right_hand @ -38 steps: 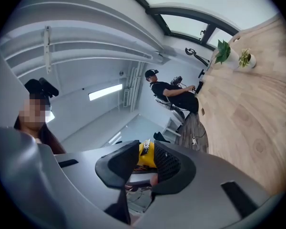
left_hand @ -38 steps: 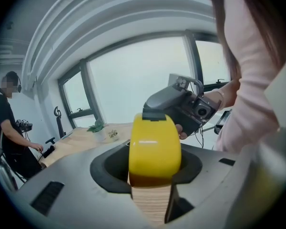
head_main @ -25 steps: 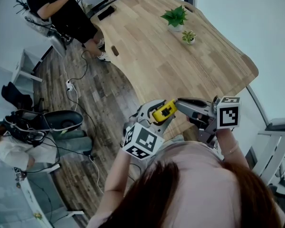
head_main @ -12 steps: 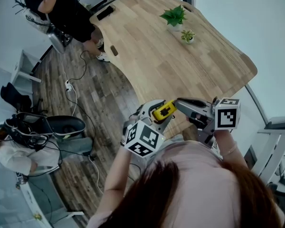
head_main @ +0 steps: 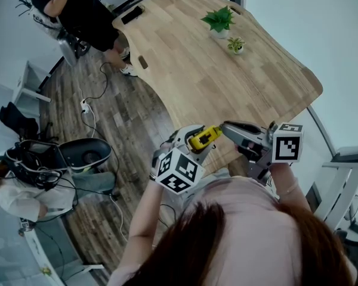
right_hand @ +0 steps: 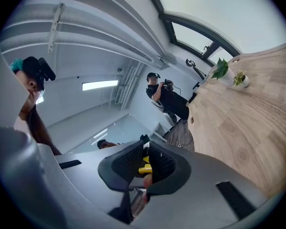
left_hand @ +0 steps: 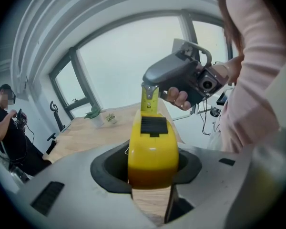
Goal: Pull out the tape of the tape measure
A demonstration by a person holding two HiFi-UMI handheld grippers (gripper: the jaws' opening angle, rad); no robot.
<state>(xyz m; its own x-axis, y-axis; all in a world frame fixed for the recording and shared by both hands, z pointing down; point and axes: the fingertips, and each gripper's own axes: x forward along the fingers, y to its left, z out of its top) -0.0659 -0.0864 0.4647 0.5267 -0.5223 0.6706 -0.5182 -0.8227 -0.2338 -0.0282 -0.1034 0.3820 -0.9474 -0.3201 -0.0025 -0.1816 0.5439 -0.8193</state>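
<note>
The left gripper (head_main: 198,143) clamped the yellow tape measure (left_hand: 152,147) by its case, jaws wide around it, in the air above the near, curved edge of the table (head_main: 227,82). A short length of tape (left_hand: 149,99) ran from the case to the right gripper (head_main: 227,127), whose jaws had just been closing and stood narrow, pinched on the tape's end. The table was pale wood with a wavy outline, mostly bare; a leafy potted plant (head_main: 219,21) and a smaller plant (head_main: 237,45) stood close together near its far end, and a flat black object (head_main: 134,15) lay at the far corner. The floor (head_main: 116,130) was dark planking with cables trailing across it. A person in black (head_main: 83,11) sat beside the table's far end, and another person (head_main: 18,189) sat at the lower left. Large windows (left_hand: 124,56) lined the curved wall.
</note>
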